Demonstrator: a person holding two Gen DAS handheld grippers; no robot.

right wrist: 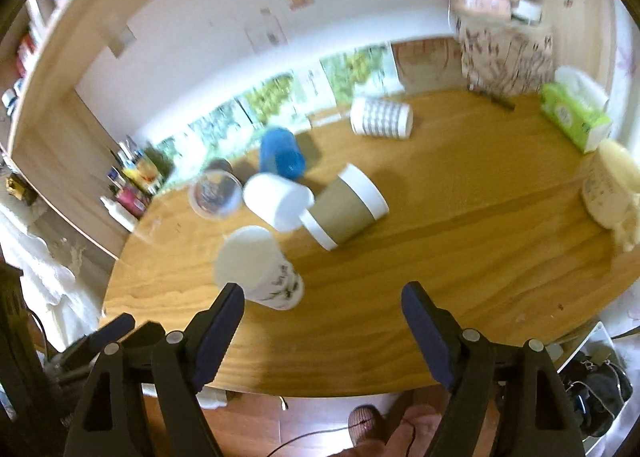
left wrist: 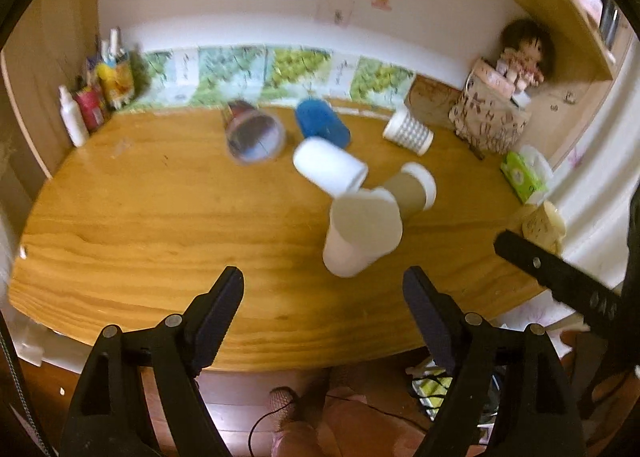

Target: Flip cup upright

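Note:
Several cups are on the wooden table (left wrist: pixel 140 217). A white paper cup (left wrist: pixel 358 235) stands upright nearest me; it also shows in the right wrist view (right wrist: pixel 258 267). Behind it lie a brown cup (left wrist: pixel 414 189), a white cup (left wrist: pixel 328 167), a blue cup (left wrist: pixel 322 123), a clear plastic cup (left wrist: pixel 256 135) and a patterned white cup (left wrist: pixel 408 131), all on their sides. My left gripper (left wrist: pixel 324 289) is open and empty, above the table's front edge. My right gripper (right wrist: pixel 322 303) is open and empty, just right of the upright cup.
Bottles and packets (left wrist: pixel 96 93) crowd the back left corner. A patterned bag with a doll (left wrist: pixel 492 113), a green tissue box (left wrist: pixel 524 173) and a cream mug (left wrist: pixel 544 223) stand along the right. The right gripper's arm (left wrist: pixel 560 281) shows at the left view's right edge.

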